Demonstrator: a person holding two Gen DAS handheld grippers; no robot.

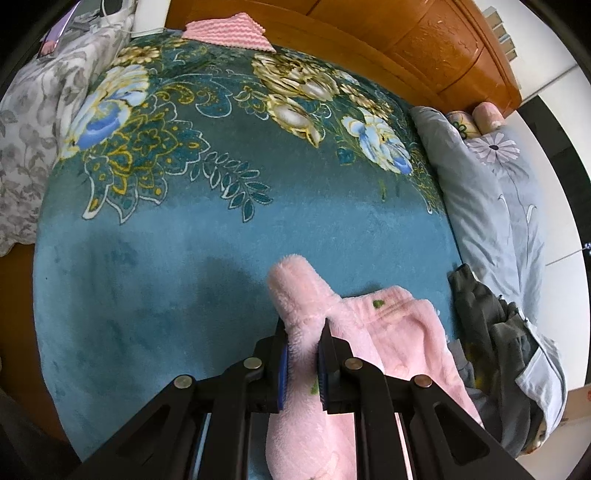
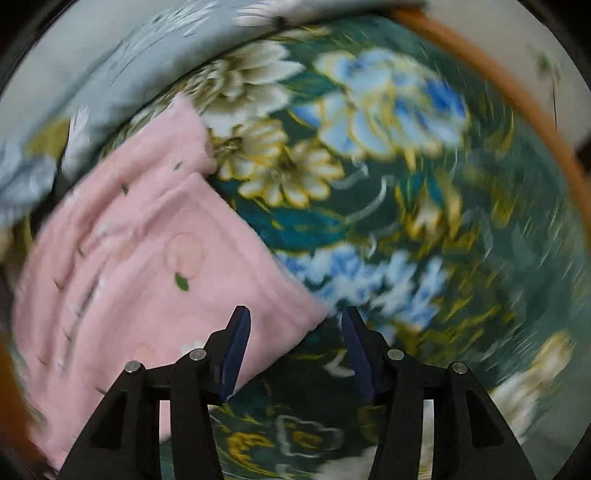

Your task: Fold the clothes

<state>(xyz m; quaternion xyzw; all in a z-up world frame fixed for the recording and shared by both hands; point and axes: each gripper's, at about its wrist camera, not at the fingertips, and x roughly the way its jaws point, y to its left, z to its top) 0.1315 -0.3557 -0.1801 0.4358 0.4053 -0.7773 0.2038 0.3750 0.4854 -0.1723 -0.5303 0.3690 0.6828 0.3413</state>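
A fluffy pink garment (image 1: 373, 332) lies at the near right of the teal floral blanket (image 1: 221, 240). My left gripper (image 1: 303, 328) is shut on a thick fold of it, which bulges out past the fingertips. In the blurred right wrist view the same pink garment (image 2: 140, 266), printed with small peaches and leaves, lies flat at the left. My right gripper (image 2: 295, 317) points down at the blanket with its jaws apart. The garment's corner reaches into the gap beside the left finger (image 2: 236, 347), and neither pad presses on it.
A grey floral quilt (image 1: 491, 206) runs along the bed's right side with a dark grey garment (image 1: 491, 332) heaped at its near end. A pink ribbed cloth (image 1: 229, 31) lies at the far edge by the wooden headboard (image 1: 424, 40). A grey floral pillow (image 1: 33, 122) sits far left.
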